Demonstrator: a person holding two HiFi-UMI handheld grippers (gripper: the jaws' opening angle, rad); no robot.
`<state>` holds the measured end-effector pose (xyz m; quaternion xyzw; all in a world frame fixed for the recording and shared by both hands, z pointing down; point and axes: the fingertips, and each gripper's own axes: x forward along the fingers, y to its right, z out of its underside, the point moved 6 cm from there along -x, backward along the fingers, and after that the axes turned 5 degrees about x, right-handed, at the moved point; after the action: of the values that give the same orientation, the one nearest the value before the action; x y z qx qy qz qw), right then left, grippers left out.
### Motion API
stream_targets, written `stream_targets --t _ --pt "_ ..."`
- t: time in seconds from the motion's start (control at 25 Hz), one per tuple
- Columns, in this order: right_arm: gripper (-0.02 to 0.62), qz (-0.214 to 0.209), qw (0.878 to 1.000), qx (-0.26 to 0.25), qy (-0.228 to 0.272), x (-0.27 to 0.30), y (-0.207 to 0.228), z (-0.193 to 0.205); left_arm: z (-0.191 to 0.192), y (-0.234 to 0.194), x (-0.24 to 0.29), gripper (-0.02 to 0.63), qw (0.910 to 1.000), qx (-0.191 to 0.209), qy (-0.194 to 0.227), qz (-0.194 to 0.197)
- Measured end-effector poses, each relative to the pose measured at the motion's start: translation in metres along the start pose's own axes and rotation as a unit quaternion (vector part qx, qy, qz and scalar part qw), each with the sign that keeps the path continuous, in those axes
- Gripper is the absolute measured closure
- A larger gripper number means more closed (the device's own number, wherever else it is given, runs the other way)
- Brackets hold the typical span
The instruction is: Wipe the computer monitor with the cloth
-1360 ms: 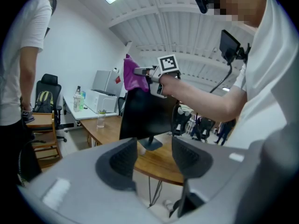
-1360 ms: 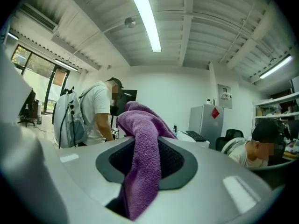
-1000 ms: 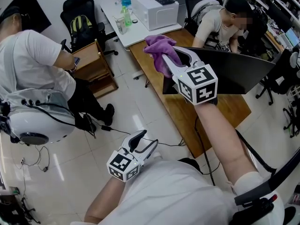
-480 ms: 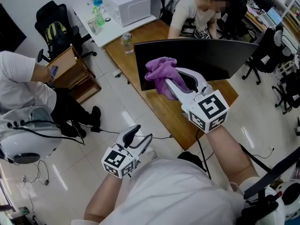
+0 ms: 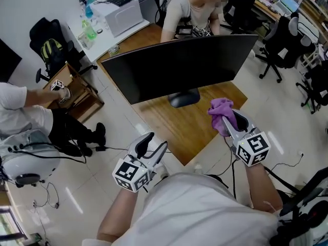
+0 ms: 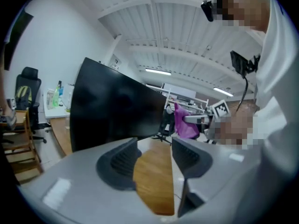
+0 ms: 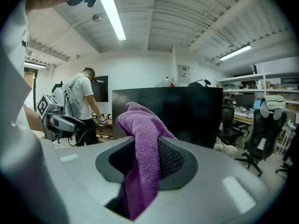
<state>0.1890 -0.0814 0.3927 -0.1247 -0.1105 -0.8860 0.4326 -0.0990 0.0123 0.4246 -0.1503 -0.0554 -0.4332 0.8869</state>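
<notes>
The wide black monitor (image 5: 179,65) stands on a wooden desk (image 5: 169,129), screen facing me. My right gripper (image 5: 227,119) is shut on a purple cloth (image 5: 221,110), low and to the right of the screen, over the desk's near right corner and apart from the monitor. In the right gripper view the cloth (image 7: 142,148) bunches up between the jaws, with the monitor (image 7: 187,111) behind it. My left gripper (image 5: 154,145) hangs open by the desk's near edge. In the left gripper view its jaws stand apart with nothing between them, facing the monitor (image 6: 112,106) and the cloth (image 6: 184,125).
A person (image 5: 189,9) sits behind the monitor; another person (image 5: 20,106) is at the left beside a wooden cabinet (image 5: 74,88). A white table (image 5: 102,35) with a printer (image 5: 120,14) and bottles stands at the back. Office chairs (image 5: 287,40) stand at the right. Cables lie on the floor.
My right gripper has carried the cloth down and to the right, off the front of the screen to the desk's near right corner. The left gripper has stayed low and open.
</notes>
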Motion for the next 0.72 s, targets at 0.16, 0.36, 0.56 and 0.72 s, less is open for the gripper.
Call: stream_targets --t 0.16,0.36,0.56,0.72 --pt "0.472 0.006 1.000 0.007 0.002 -0.043 0.043 0.021 -0.006 0.038 0.033 0.367 0.9999 0.012 0.004 -0.001" --pt "0.472 -0.004 1.000 0.008 0.014 -0.070 0.074 0.028 -0.013 0.072 0.053 0.367 0.9996 0.015 0.004 -0.024" --pt "0.472 -0.022 1.000 0.009 0.016 -0.084 0.091 0.040 -0.008 0.095 0.065 0.367 0.9990 0.021 0.006 -0.038" --pt "0.472 -0.031 0.999 0.005 0.019 -0.091 0.098 0.046 -0.004 0.111 0.069 0.367 0.9987 0.023 0.008 -0.045"
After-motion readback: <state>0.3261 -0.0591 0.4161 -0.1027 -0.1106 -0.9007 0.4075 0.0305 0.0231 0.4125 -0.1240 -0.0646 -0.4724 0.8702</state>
